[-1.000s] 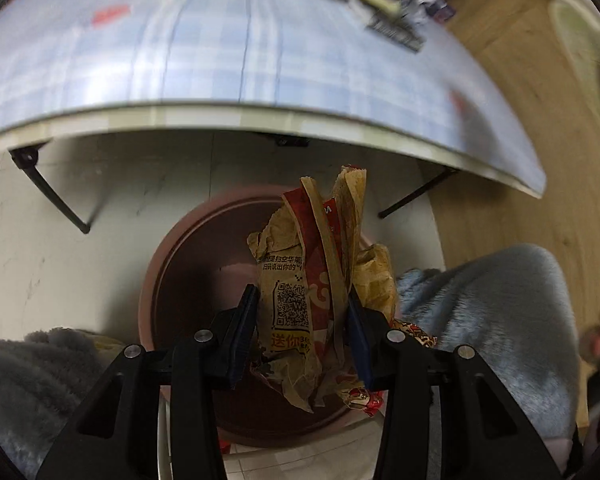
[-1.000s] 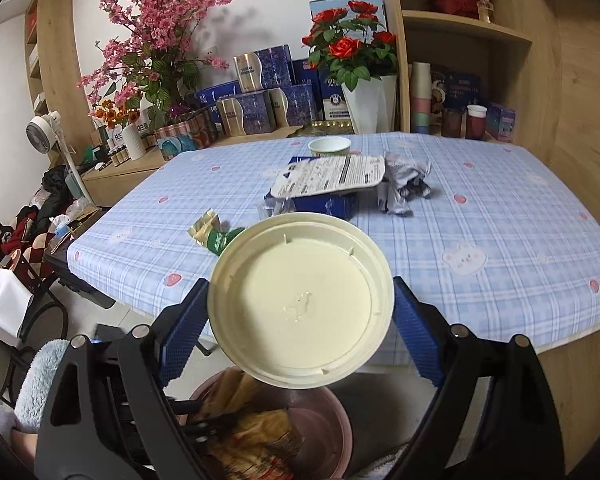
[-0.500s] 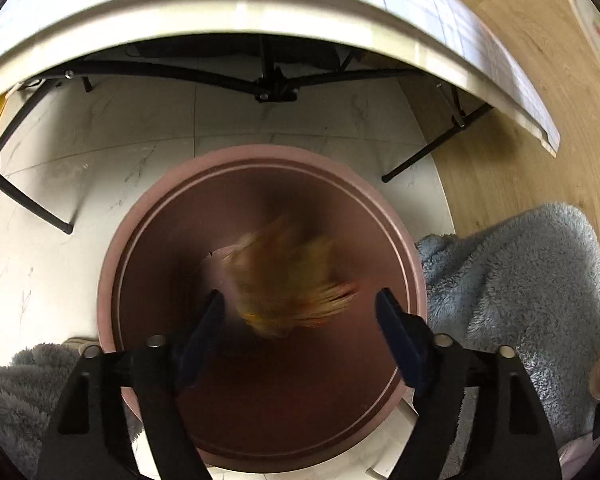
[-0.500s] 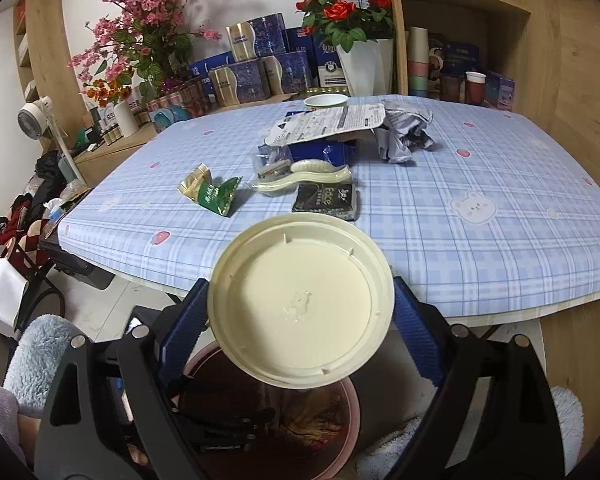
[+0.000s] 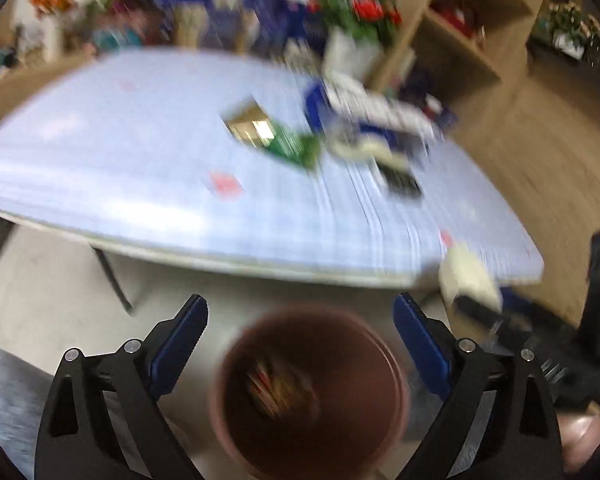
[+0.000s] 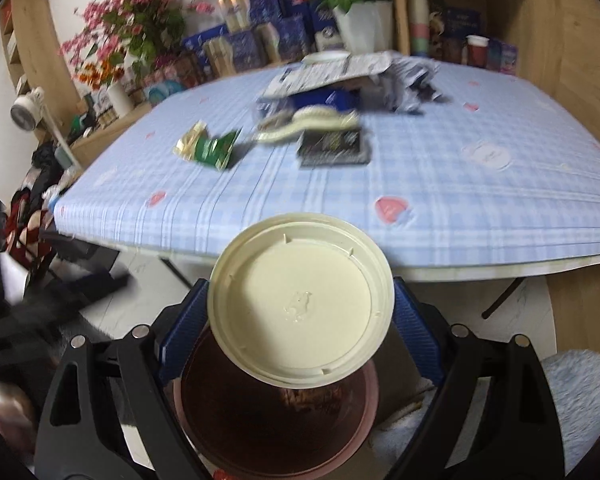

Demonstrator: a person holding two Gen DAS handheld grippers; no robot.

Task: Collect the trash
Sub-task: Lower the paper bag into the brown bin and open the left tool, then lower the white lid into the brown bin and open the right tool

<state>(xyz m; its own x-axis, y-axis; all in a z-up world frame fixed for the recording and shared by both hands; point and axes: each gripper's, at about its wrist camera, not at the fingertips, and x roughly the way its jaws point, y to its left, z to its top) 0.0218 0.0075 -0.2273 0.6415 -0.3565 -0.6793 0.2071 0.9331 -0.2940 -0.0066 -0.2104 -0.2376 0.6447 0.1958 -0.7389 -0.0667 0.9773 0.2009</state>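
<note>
Right tongs point(image 6: 300, 312) pinch stiff, light cream round plastic lid point(image 6: 300, 300) by rim edges; left tongs point(image 5: 300, 320) opening, empty, above maroon round bin point(image 5: 312, 392).

The left wrist view is motion-blurred throughout; the wrappers point(image 5: 278, 388) inside the bin point(image 5: 312, 392) are an unreadable smear; the litter point(image 5: 364, 140) on the table point(image 5: 140, 184) at one o'clock cannot be identified; the cream lid point(image 6: 300, 300) hides the bin's far rim.
</note>
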